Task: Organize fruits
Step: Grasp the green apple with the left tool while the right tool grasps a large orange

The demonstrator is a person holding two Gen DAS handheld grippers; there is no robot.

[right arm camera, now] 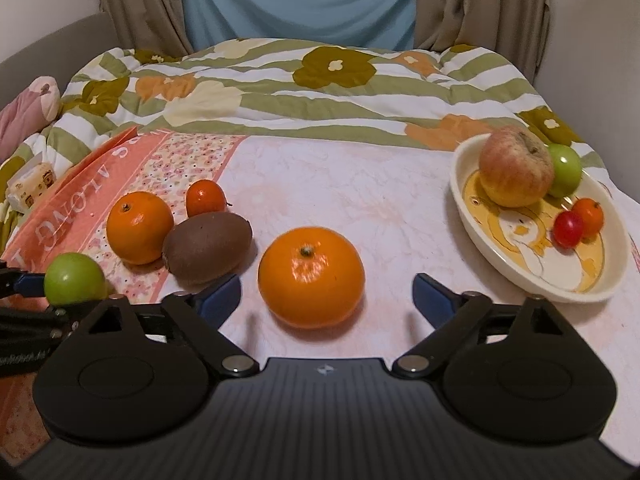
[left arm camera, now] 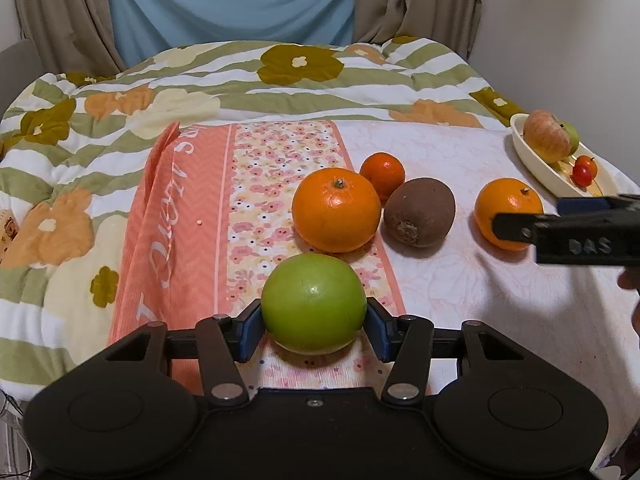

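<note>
My left gripper (left arm camera: 314, 320) is shut on a green apple (left arm camera: 314, 303), low over the pink cloth; the apple also shows in the right wrist view (right arm camera: 74, 279). Beyond it lie a large orange (left arm camera: 336, 209), a small tangerine (left arm camera: 382, 175) and a brown kiwi (left arm camera: 419, 212). My right gripper (right arm camera: 326, 300) is open, its blue pads on either side of another orange (right arm camera: 311, 276) without touching it. A cream dish (right arm camera: 600, 280) at the right holds a red-yellow apple (right arm camera: 516, 170), a green apple (right arm camera: 565, 170), a small red fruit (right arm camera: 568, 229) and a small orange fruit (right arm camera: 589, 216).
The fruit lies on a pale pink cloth (right arm camera: 340, 184) over a flowered quilt (right arm camera: 280, 92). A salmon towel (left arm camera: 180, 220) with lettering lies at the left. Curtains (right arm camera: 296, 0) hang behind. A small packet (right arm camera: 34, 188) sits at the far left.
</note>
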